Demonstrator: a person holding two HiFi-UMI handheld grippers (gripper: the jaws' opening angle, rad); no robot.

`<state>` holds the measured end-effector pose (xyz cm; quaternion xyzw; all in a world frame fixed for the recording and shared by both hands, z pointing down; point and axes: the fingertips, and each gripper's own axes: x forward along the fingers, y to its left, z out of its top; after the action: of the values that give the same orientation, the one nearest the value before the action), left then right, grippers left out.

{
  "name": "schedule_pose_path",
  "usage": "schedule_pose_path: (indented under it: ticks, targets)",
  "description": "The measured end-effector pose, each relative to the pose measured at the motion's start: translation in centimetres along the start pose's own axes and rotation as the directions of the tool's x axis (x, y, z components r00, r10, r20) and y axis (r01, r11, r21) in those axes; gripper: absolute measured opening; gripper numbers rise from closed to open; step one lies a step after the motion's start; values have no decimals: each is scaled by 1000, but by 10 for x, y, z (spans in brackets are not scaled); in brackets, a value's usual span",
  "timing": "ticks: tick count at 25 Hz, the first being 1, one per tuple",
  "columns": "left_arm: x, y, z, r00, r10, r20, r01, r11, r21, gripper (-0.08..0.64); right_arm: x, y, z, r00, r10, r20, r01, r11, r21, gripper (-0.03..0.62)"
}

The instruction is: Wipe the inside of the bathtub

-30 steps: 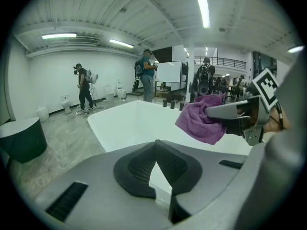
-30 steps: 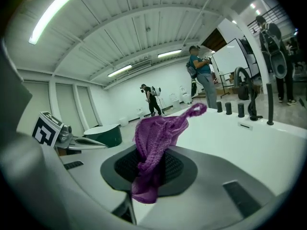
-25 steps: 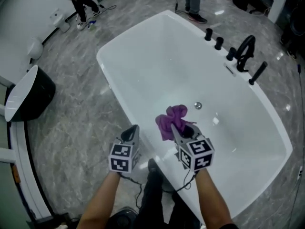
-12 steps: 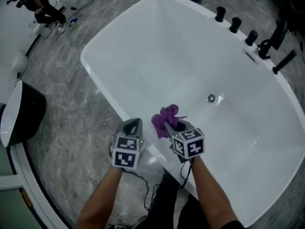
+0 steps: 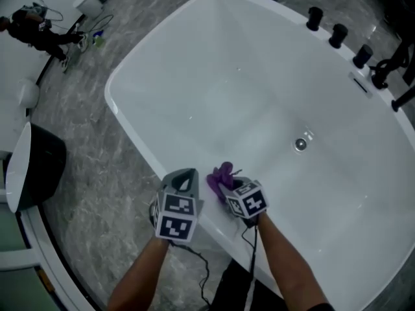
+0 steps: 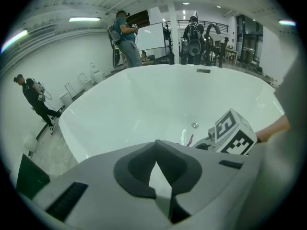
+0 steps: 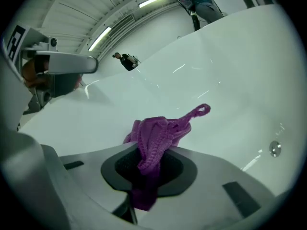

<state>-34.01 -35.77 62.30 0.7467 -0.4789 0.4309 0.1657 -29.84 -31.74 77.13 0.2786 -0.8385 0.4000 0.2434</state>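
The right tool (image 7: 149, 169) clamps a purple knitted cloth (image 7: 156, 135) just inside the bathtub (image 5: 214, 89); the left tool (image 6: 156, 161) is closed, empty.

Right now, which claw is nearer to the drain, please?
Right. The right claw, holding the cloth, is inside the tub, drain ahead; the left claw sits farther, at the rim.
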Motion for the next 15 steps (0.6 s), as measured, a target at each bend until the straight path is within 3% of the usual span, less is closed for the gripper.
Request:
schedule_pose_path:
  ticks: [9, 12, 15]
  targets:
    - [10, 13, 1, 999, 19, -27, -19, 1000, -13, 6, 77, -85, -34, 984, -125, -124, 134, 989, 66, 69]
    - [15, 13, 0, 1000, 7, -23, -7, 1000, 0, 6, 78, -83, -35, 984, -80, -157, 92, 993, 72, 68]
    - [15, 14, -2, 1000, 1, -27, 0, 1000, 10, 6, 66, -63, -29, 985, -30, -170, 32, 999, 12, 66]
